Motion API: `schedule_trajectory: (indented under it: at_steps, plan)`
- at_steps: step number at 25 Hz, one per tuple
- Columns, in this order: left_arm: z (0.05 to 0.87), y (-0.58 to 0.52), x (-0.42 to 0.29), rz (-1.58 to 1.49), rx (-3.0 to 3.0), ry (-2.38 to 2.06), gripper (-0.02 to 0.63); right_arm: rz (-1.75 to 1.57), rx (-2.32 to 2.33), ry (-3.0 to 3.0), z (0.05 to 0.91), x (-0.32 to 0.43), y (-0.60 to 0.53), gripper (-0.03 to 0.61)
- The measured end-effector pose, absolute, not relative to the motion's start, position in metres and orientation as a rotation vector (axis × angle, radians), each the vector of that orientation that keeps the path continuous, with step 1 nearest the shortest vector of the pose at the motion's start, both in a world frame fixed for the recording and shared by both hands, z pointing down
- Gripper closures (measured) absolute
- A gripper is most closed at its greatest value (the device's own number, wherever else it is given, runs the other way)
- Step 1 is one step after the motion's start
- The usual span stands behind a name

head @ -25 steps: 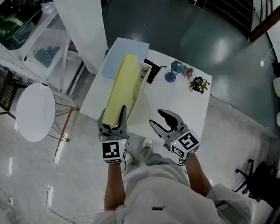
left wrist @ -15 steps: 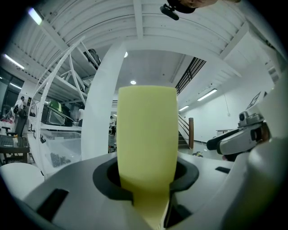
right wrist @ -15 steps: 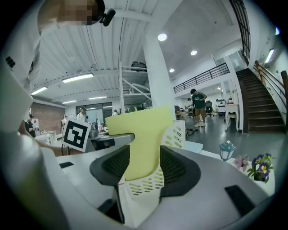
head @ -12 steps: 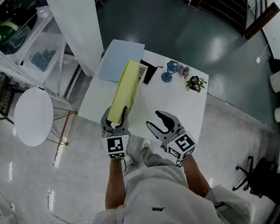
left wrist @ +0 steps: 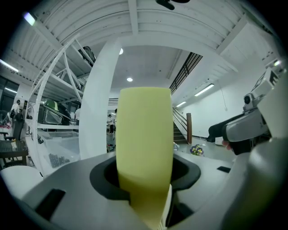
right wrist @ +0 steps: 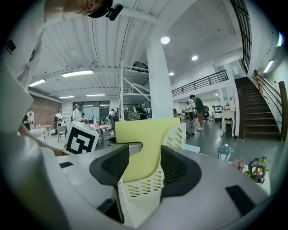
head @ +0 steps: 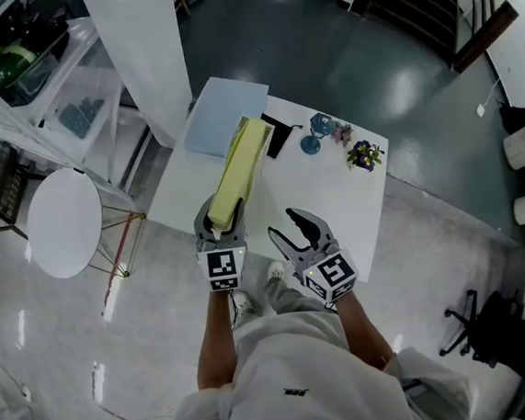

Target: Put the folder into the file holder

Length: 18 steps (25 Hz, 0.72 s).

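A pale yellow folder (head: pixel 238 168) stands on edge in the white perforated file holder (head: pixel 267 136) on the white table (head: pixel 335 197). My left gripper (head: pixel 223 208) straddles the folder's near end. Its jaws are opening, and the folder (left wrist: pixel 144 148) still stands in the gap between them. My right gripper (head: pixel 285 227) hovers over the table's front edge, right of the folder. Its jaws are spreading with nothing between them. In the right gripper view, the folder (right wrist: pixel 139 143) and the holder (right wrist: pixel 176 134) show beyond the jaws.
A light blue sheet (head: pixel 224 116) lies at the table's far left corner. A black object (head: pixel 279 134), a blue ornament (head: pixel 318 134) and small flower pots (head: pixel 366 156) stand at the back. A white pillar (head: pixel 141 50) and a round white table (head: pixel 65 222) are to the left.
The left gripper's fingers have parted around the folder's near end. Both grippers have edged slightly toward each other, and the right jaws stand a little wider.
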<state>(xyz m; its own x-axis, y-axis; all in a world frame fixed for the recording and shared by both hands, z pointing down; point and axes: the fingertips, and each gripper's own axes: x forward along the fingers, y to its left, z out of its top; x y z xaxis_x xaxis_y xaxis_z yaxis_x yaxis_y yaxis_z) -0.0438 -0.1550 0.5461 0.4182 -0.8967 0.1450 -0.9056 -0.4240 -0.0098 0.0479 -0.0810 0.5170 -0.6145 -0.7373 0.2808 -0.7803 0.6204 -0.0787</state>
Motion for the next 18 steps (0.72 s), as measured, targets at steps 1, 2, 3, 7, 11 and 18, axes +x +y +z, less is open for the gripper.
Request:
schedule_trajectory:
  at_steps: [1, 2, 3, 7, 11, 18]
  plan:
    - [0.547, -0.154, -0.044, 0.193, 2.591, -1.643, 0.384, 0.284, 1.252, -2.622, 0.517, 0.047, -0.08, 0.357]
    - [0.547, -0.154, -0.044, 0.191, 2.598, -1.637, 0.379, 0.284, 1.258, -2.62, 0.517, 0.045, -0.08, 0.357]
    - [0.547, -0.153, -0.044, 0.194, 2.608, -1.629, 0.377, 0.283, 1.265, -2.618, 0.517, 0.045, -0.08, 0.357]
    - [0.549, -0.15, -0.045, 0.247, 2.621, -1.598, 0.356, 0.274, 1.296, -2.612, 0.515, 0.042, -0.078, 0.357]
    - [0.55, -0.139, -0.056, 0.264, 2.602, -1.575, 0.304, 0.26, 1.316, -2.61, 0.511, 0.039, -0.073, 0.359]
    - [0.53, -0.101, -0.071, 0.243, 2.637, -1.544, 0.298, 0.231, 1.356, -2.606, 0.504, 0.033, -0.06, 0.365]
